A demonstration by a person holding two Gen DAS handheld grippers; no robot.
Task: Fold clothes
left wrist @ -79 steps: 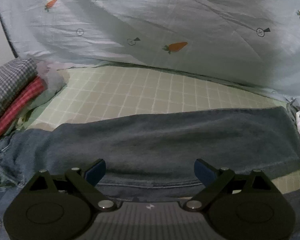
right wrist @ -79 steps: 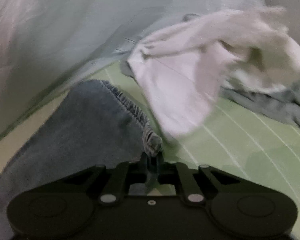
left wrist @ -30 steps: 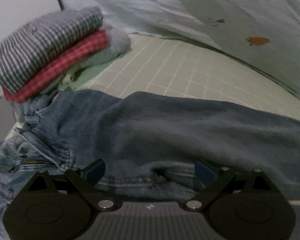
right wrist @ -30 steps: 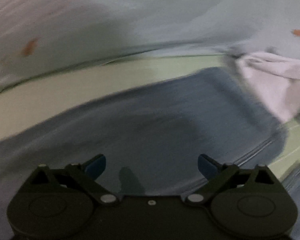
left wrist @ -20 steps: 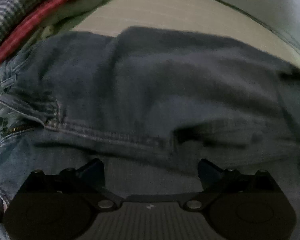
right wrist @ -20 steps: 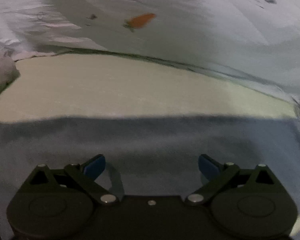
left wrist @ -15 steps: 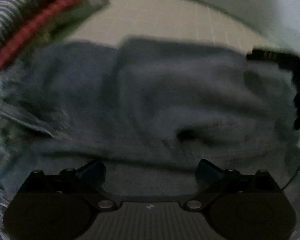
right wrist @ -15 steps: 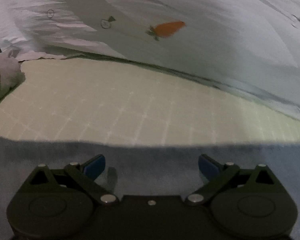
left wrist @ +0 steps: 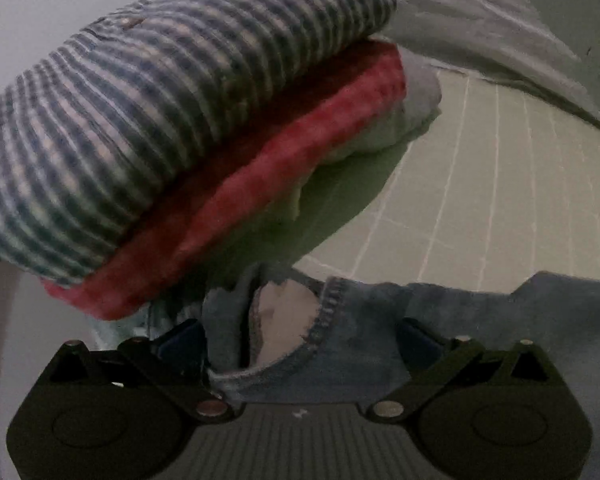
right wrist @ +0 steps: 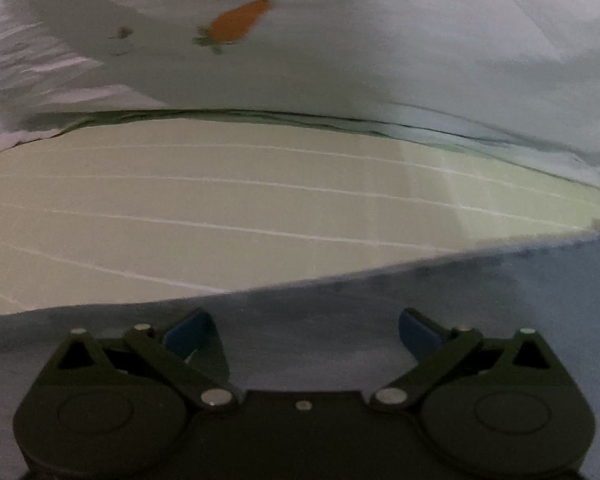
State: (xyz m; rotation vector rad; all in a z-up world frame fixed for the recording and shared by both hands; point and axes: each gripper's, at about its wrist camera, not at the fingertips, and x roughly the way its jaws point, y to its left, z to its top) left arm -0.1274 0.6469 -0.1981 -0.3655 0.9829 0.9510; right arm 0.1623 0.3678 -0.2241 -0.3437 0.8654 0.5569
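Blue jeans (left wrist: 480, 320) lie across the green checked sheet (left wrist: 480, 184). In the left wrist view my left gripper (left wrist: 300, 336) is open, its jaws wide on either side of the jeans' waistband, where a pale pocket lining (left wrist: 284, 320) shows. In the right wrist view my right gripper (right wrist: 302, 332) is open and empty, just above a flat stretch of the jeans (right wrist: 480, 312).
A stack of folded clothes, striped blue shirt (left wrist: 160, 92) on top of a red one (left wrist: 260, 184), sits just beyond the waistband at the left. A pale quilt with carrot prints (right wrist: 300, 40) rises along the far side of the sheet (right wrist: 220, 200).
The right gripper has let go of the jeans' leg end and swung over the flat denim. The left gripper has moved left to the waistband, close to the folded stack.
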